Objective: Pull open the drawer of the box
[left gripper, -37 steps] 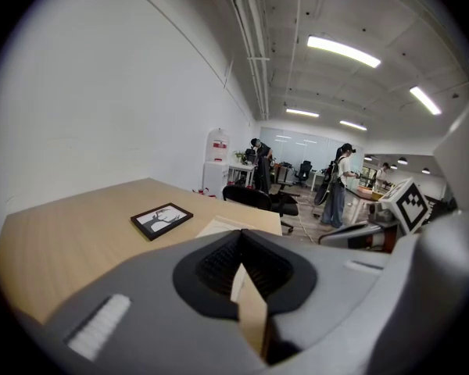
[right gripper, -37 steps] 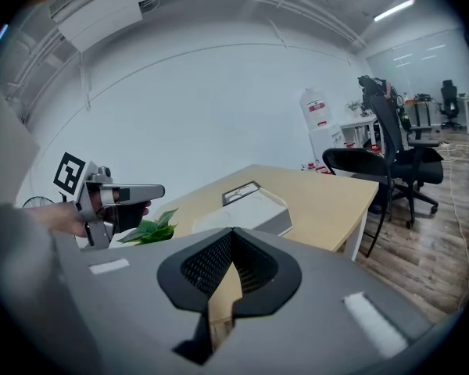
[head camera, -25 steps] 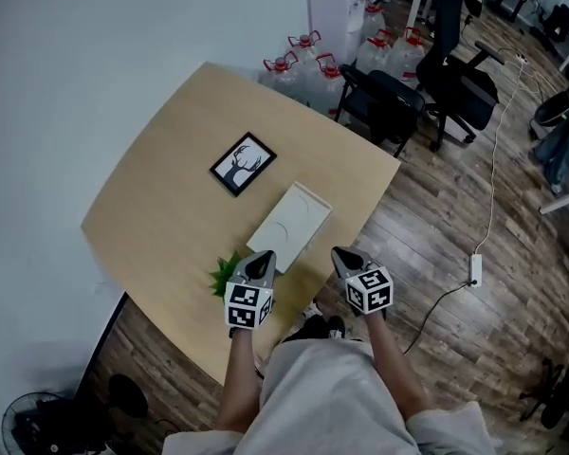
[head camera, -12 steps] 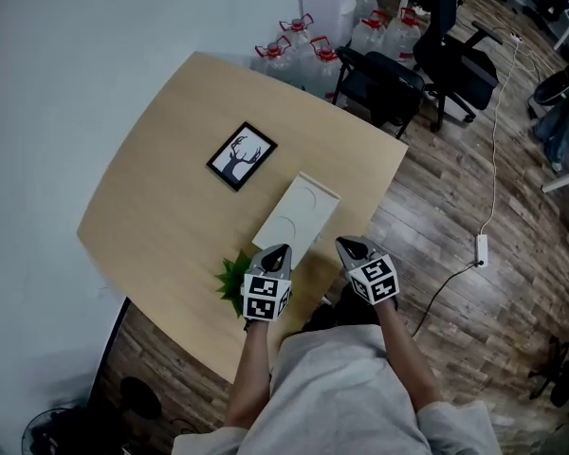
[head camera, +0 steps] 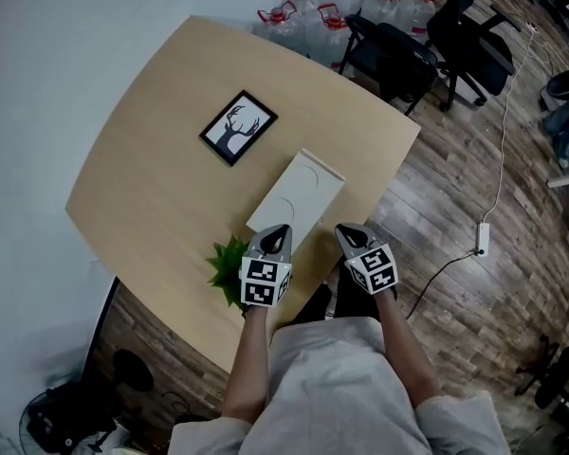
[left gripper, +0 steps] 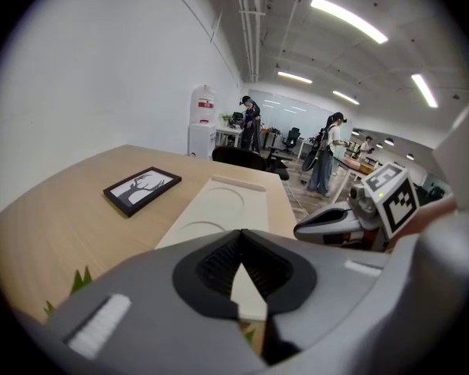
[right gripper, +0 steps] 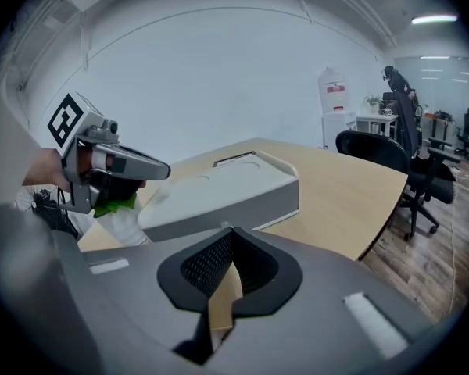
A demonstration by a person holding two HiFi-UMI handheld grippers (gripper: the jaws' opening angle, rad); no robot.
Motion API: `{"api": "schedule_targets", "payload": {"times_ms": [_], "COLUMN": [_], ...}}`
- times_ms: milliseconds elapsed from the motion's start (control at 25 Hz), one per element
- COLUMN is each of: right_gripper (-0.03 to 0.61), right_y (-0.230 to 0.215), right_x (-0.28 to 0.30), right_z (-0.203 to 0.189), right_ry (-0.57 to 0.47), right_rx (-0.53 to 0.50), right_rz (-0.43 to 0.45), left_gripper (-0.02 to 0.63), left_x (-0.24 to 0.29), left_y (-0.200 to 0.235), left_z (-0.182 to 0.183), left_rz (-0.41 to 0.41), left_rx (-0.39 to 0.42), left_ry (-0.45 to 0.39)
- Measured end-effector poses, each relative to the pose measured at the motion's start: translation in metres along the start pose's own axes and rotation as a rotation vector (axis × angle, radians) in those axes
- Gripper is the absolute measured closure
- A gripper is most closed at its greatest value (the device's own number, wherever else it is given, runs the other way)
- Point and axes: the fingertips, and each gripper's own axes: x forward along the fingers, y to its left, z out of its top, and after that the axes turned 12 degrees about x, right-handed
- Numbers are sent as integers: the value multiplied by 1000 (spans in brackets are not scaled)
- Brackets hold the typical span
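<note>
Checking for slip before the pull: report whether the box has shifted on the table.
No. The box lies just as near the picture frame, at the same angle.

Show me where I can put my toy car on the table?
Bare wood lies left of the picture frame, out to the edge of the table, and beyond the box toward the far corner. It is crowded near you, where the plant, the box's end, the left tool and the right tool bunch together.
</note>
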Motion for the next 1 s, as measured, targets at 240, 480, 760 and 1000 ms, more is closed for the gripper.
{"api": "schedule_targets", "payload": {"times_ms": [240, 480, 760, 1000], "right_gripper": [577, 575, 525, 505], "right_y": [-7, 0, 8, 9], "right_x": [13, 30, 42, 52], "right_z": [-2, -13, -18, -20], "right_ry": [4, 73, 124, 155], "right_rx": [4, -24, -71, -114], "right_rz": [12, 50, 89, 97], "left_gripper": [561, 561, 561, 561], "left_x": [18, 32, 40, 40], "left_y": [-3, -2, -7, -8], "left_z": [-13, -15, -22, -22], "left_rz": [-18, -72, -109, -128], "left_rx": [20, 91, 176, 183], "left_ry": [75, 169, 232, 234]}}
